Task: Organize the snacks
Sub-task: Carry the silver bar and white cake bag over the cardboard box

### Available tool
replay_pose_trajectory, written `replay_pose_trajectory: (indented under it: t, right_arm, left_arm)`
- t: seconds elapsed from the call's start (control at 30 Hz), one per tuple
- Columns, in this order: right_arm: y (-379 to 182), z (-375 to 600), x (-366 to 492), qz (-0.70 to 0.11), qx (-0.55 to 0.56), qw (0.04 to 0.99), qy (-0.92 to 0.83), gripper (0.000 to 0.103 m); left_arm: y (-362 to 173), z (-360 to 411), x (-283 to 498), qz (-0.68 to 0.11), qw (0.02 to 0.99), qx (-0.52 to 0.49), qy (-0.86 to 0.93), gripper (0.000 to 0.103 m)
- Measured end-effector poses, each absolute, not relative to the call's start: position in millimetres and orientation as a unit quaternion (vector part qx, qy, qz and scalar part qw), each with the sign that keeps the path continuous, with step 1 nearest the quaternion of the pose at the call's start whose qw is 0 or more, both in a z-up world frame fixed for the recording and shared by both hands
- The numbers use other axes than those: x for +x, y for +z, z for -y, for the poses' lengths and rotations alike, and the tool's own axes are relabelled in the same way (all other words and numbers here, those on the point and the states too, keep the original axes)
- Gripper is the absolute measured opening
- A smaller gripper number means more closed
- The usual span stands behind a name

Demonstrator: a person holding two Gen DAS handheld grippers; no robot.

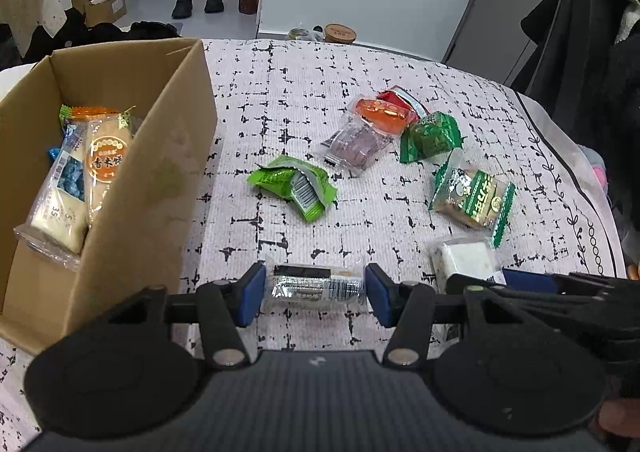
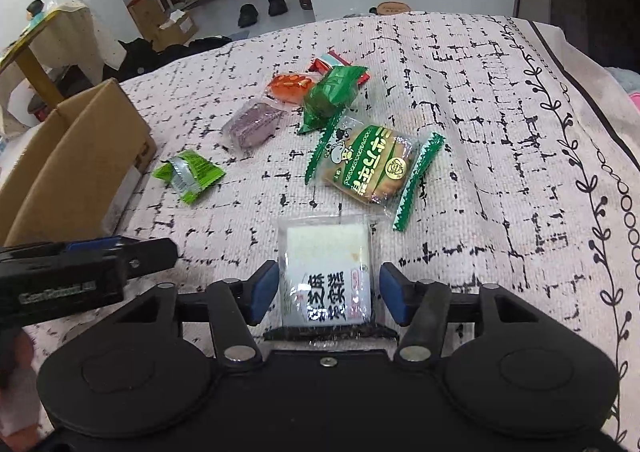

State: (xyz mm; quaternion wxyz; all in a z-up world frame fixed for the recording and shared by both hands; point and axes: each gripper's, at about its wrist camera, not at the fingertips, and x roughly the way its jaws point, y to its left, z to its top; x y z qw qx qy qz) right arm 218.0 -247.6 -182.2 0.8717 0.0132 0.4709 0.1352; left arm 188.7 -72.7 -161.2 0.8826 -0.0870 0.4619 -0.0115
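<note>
Snacks lie scattered over my table (image 1: 304, 91), which wears a pale cloth with a black broken-grid print. My left gripper (image 1: 315, 290) has its jaws on the two ends of a clear-wrapped bar with a black label (image 1: 316, 286), near the table's near edge; the blue pads (image 1: 253, 298) sit right at the wrapper's ends, and I read that as a grip on the bar. Just beside it on the left stands an open cardboard box (image 1: 160, 187), with rice-cracker packets (image 1: 106, 159) and a clear blue-printed packet (image 1: 68, 187) already leaning inside it.

My right gripper (image 2: 328, 298) straddles a white square cake in clear wrap (image 2: 326, 276). Its jaws stand half open, with the pads (image 2: 390, 298) just off the packet's sides, so I see no pinch on it.

Farther toward the table's middle I see a round biscuit in a green-edged wrapper (image 2: 372, 167), touching the white cake's wrapper at its far corner. Beyond that sit a dark green packet (image 2: 328, 97), an orange packet (image 2: 290, 87), a red packet (image 2: 326, 63) and a purple cake in clear wrap (image 2: 254, 123), bunched together. A crumpled light green packet (image 2: 190, 173) lies apart, between that bunch and the box.
</note>
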Motion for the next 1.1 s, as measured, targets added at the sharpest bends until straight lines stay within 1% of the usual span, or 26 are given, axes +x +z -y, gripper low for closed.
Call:
replay_pose_trajectory:
  t: [0.03,0.13,0.17,0.2,0.23,0.3,0.9,1.1]
  right_arm:
    - [-184,246,218,-0.469,0.008,0.873,0.131,0.062]
    - [-188,240,216,-0.461,-0.011,0.878,0.129,0.062]
    - [-188,238,215,-0.460,-0.019,0.879,0.124,0.060]
    - [-188,236,215,-0.460,-0.024,0.880,0.118,0.051]
    - [-187,235,216,-0.462,-0.025,0.879,0.116,0.048]
    - [-182,238,217,-0.464,-0.007,0.878,0.118,0.047]
    - [-112,236,210,-0.394,0.052,0.902,0.168,0.046]
    - [-90,224,213,-0.378,0.066,0.903,0.195,0.046]
  left_arm:
    - [-161,72,189,-0.461,0.883,-0.087,-0.010,0.054]
    - [-160,70,188,-0.460,0.884,-0.089,-0.006,0.054]
    - [-159,70,188,-0.459,0.884,-0.089,-0.005,0.054]
    - [-159,69,187,-0.459,0.884,-0.089,-0.005,0.054]
    - [-158,68,187,-0.458,0.884,-0.089,-0.004,0.054]
    - [-154,66,186,-0.456,0.885,-0.092,-0.003,0.054]
    - [-91,51,177,-0.399,0.911,-0.104,-0.008,0.054]
    - [-74,33,182,-0.383,0.917,-0.114,0.002,0.054]
